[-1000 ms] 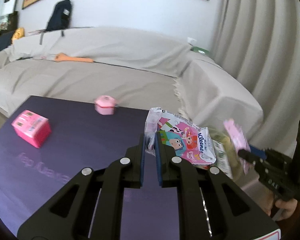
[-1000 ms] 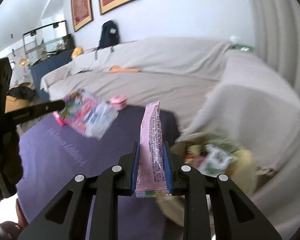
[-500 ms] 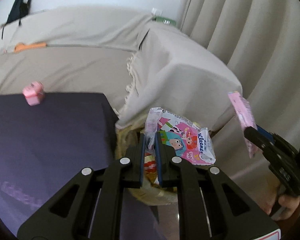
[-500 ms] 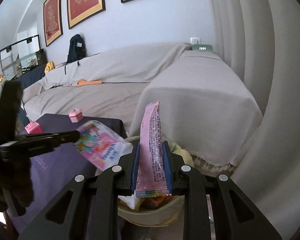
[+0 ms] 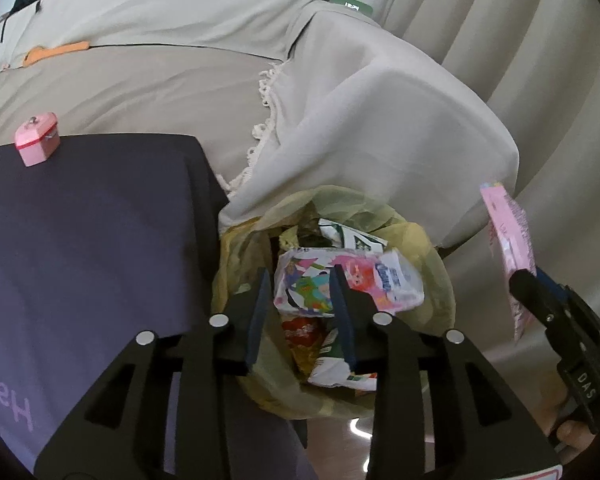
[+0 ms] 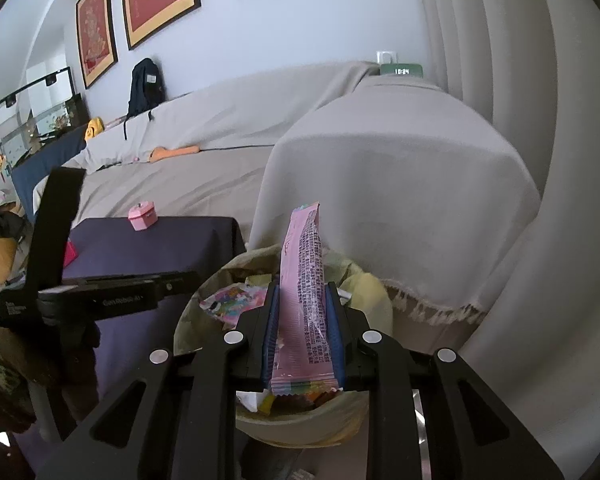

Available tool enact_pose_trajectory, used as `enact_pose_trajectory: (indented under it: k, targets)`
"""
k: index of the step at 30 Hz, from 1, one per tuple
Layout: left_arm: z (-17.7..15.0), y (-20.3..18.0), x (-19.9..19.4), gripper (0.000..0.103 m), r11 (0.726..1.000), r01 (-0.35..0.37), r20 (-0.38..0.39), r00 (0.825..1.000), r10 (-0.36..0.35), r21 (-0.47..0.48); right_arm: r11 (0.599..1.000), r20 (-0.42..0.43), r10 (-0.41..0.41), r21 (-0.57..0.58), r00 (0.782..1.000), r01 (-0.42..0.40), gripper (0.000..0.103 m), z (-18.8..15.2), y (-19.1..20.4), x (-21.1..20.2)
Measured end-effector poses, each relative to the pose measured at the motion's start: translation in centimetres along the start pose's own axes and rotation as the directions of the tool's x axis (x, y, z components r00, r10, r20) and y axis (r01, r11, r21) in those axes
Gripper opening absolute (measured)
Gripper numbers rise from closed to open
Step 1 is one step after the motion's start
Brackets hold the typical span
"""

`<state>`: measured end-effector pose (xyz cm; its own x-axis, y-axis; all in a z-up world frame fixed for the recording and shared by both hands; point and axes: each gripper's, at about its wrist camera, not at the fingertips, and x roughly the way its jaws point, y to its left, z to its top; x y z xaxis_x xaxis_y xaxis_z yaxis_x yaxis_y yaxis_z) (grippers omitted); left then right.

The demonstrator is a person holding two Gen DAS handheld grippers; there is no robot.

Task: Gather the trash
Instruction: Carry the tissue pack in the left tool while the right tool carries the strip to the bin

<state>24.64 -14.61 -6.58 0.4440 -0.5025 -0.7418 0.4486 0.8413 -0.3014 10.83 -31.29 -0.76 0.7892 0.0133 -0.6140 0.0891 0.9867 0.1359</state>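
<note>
A trash bin lined with a yellow bag (image 5: 428, 248) stands on the floor between the table and the sofa arm; it also shows in the right wrist view (image 6: 364, 280). My left gripper (image 5: 300, 284) is open above the bin. The colourful Kleenex tissue pack (image 5: 364, 280) lies loose on the trash inside, and shows in the right wrist view (image 6: 232, 300). My right gripper (image 6: 302, 312) is shut on a long pink wrapper (image 6: 306, 296), held upright over the bin's near side. That wrapper appears at the right of the left wrist view (image 5: 508, 236).
A dark purple table (image 5: 80, 232) stands left of the bin, with a small pink box (image 5: 38, 144) at its far edge. A sofa under a beige cover (image 5: 360, 120) is behind the bin. Curtains (image 6: 520, 60) hang at the right.
My left gripper has opened and the tissue pack has dropped into the bin. Both grippers have moved closer over the bin. The right gripper keeps its hold on the pink wrapper.
</note>
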Motion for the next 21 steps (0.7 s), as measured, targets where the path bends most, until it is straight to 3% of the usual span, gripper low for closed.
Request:
enact_pose_trajectory:
  k: [4,12,14,18,21]
  targets:
    - [-0.4,0.7,-1.6,0.036,1.000,-0.018,0.016,1.000,0.018,-0.008,1.000,-0.018,0.008,-0.005,1.000,-0.008,0.022,-0.3,0.6,0.8]
    - [-2.9,2.4,-6.1,0.045,0.990,-0.144,0.078,0.987,0.144,0.000,0.999,-0.056,0.043,-0.011,0.998,-0.044,0.022,-0.7,2.8,5.4]
    - [-3.6,3.0,-6.8,0.045,0.991,-0.134,0.073,0.988,0.135,-0.019,0.999,-0.119,0.025,-0.018,0.993,-0.027,0.022,-1.1,3.2,8.0]
    - [-5.1,4.1,-8.6,0.046,0.989,-0.144,0.077,0.986,0.146,-0.037,1.000,-0.271,0.021,0.007,0.962,-0.020,0.023,-3.2,3.2,12.5]
    - [-6.1,4.5,-9.8,0.049,0.988,-0.144,0.097,0.984,0.148,-0.047,1.000,-0.299,-0.005,-0.002,0.954,0.004,0.022,-4.1,3.5,13.2]
